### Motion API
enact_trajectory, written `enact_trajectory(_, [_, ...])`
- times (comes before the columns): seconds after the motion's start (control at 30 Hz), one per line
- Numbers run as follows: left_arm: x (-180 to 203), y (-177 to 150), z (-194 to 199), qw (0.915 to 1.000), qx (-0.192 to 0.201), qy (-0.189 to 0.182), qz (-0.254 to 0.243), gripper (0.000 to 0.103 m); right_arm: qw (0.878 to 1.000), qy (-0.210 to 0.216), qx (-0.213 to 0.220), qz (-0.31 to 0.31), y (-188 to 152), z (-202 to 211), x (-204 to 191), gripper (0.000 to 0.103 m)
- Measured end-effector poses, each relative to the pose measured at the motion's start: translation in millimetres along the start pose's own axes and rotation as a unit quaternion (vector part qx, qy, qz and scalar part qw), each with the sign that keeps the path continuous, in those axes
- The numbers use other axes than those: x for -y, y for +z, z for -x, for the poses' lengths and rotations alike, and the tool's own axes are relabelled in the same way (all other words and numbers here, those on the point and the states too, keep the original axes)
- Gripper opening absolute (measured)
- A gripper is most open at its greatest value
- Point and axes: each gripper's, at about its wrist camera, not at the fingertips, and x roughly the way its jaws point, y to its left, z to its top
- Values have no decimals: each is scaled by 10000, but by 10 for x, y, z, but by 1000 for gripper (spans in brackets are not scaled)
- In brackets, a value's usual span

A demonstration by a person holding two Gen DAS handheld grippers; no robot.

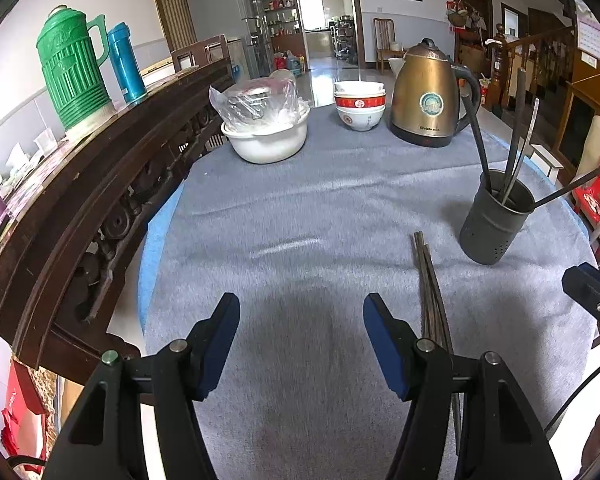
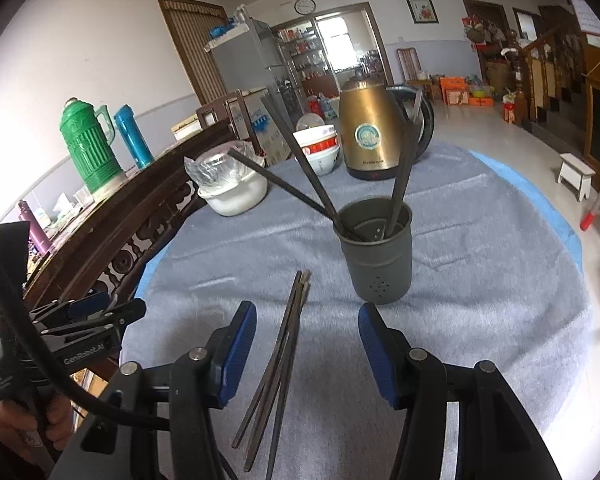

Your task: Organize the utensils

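Note:
A loose bundle of dark chopsticks (image 2: 282, 356) lies flat on the grey cloth, seen in the left wrist view as chopsticks (image 1: 430, 288) just right of my left gripper. A dark metal utensil holder (image 2: 378, 254) stands upright beyond them with several chopsticks leaning inside; the same holder (image 1: 494, 218) shows at the right of the left wrist view. My right gripper (image 2: 307, 322) hangs open above the bundle, which lies between its blue pads without touching them. My left gripper (image 1: 301, 312) is open over bare cloth, holding nothing.
At the back of the table stand a brass-coloured kettle (image 1: 428, 100), stacked red-and-white bowls (image 1: 359, 105) and a white basin with a plastic bag (image 1: 266, 136). A dark wooden bench back (image 1: 100, 184) runs along the left, with a green thermos (image 1: 73, 68) behind it.

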Motion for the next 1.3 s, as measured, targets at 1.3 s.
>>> enact_trajectory(1.3, [139,-179,-580,9940,-882,-619,175,65,9973,147,-635,-333,-230,-435,185,56])
